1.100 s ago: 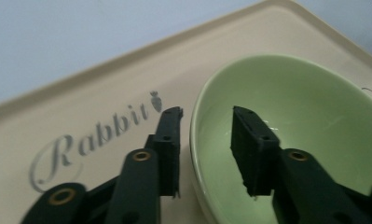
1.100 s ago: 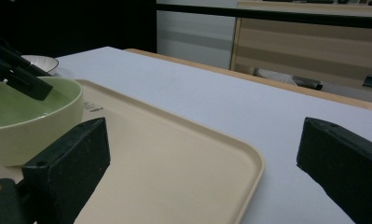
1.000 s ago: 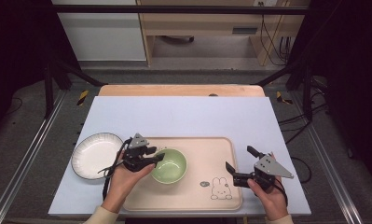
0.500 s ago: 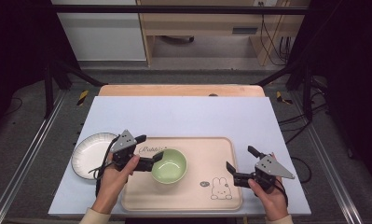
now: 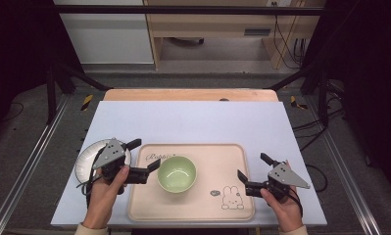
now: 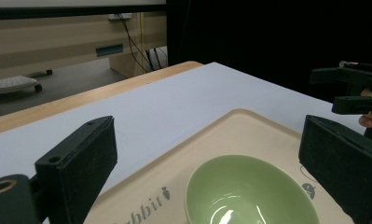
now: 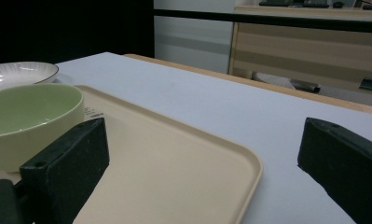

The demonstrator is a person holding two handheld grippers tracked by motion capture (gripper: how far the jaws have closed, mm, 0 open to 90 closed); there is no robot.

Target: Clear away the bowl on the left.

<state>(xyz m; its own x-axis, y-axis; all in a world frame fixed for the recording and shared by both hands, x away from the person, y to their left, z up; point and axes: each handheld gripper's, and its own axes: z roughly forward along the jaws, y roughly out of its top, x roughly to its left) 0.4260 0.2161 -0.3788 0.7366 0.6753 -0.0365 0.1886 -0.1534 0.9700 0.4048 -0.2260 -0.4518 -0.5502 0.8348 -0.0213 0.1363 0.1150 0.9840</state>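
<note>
A pale green bowl sits empty on the left half of a beige tray printed with a rabbit. My left gripper hovers just left of the bowl, over the tray's left edge. Its jaws have just been opening and now stand wide with nothing between them. In the left gripper view the bowl lies below and ahead of the left gripper. My right gripper rests open beside the tray's right edge, empty. The right gripper view shows the bowl far left, beyond the right gripper.
A white plate lies on the pale table mat left of the tray, under my left hand. The mat stretches bare behind the tray. The wooden table edge runs along the far side.
The left gripper let go of the bowl's left rim, opened wide and drew back to the left and upward. The bowl stays on the tray. The right gripper has not moved.
</note>
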